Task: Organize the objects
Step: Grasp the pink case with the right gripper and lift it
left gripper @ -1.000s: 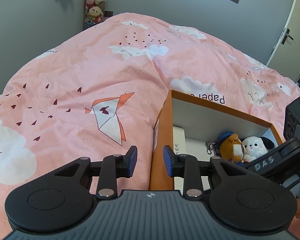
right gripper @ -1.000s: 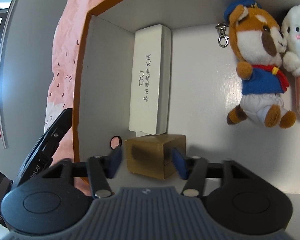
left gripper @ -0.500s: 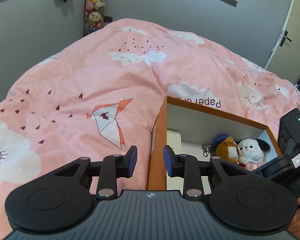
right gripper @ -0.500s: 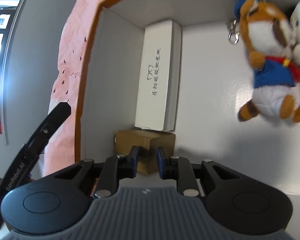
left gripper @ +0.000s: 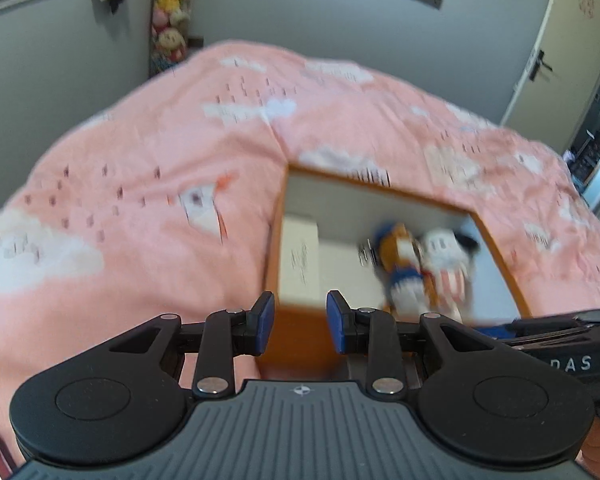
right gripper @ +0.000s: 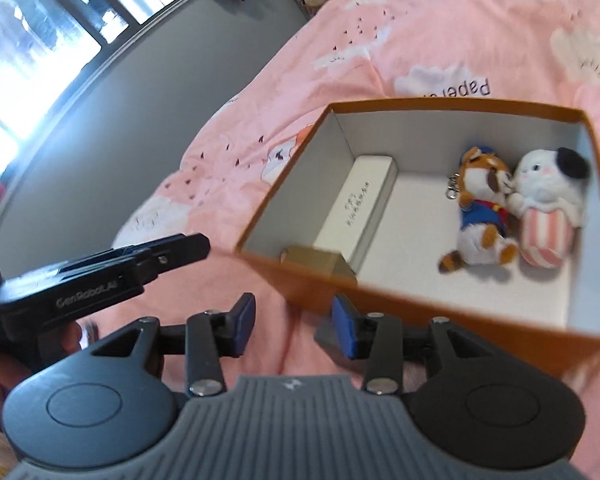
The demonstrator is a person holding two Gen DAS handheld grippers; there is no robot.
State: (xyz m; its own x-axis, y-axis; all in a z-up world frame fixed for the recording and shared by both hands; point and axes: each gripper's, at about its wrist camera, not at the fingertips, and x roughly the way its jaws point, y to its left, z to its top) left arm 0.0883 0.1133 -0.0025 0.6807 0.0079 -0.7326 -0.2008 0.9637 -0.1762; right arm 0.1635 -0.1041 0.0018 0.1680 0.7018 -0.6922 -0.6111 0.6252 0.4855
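Setting: pink quilt [right gripper: 440,28] with cloud print, spread over a bed; grey walls around, door [left gripper: 560,48] far right.
Box [right gripper: 420,300]: orange outside, white inside, open-topped, sitting on the quilt right of centre.
White case [right gripper: 360,208]: long and flat, lying along the box's left wall.
Brown block [right gripper: 320,260]: at the box's near-left corner, touching the near end of the white case.
Fox toy [right gripper: 480,204]: on its back at the box's far right, a metal clip at its head.
White toy [right gripper: 548,200]: pressed against the fox toy's right side, striped pink below.
Left gripper [left gripper: 300,322]: hanging over the box's near-left corner, jaws parted, nothing between the blue pads.
Right gripper [right gripper: 294,326]: poised near of the box, above the quilt, jaws opening, empty.
Sharpness: left wrist view smeared by blur, details of the toys soft there.
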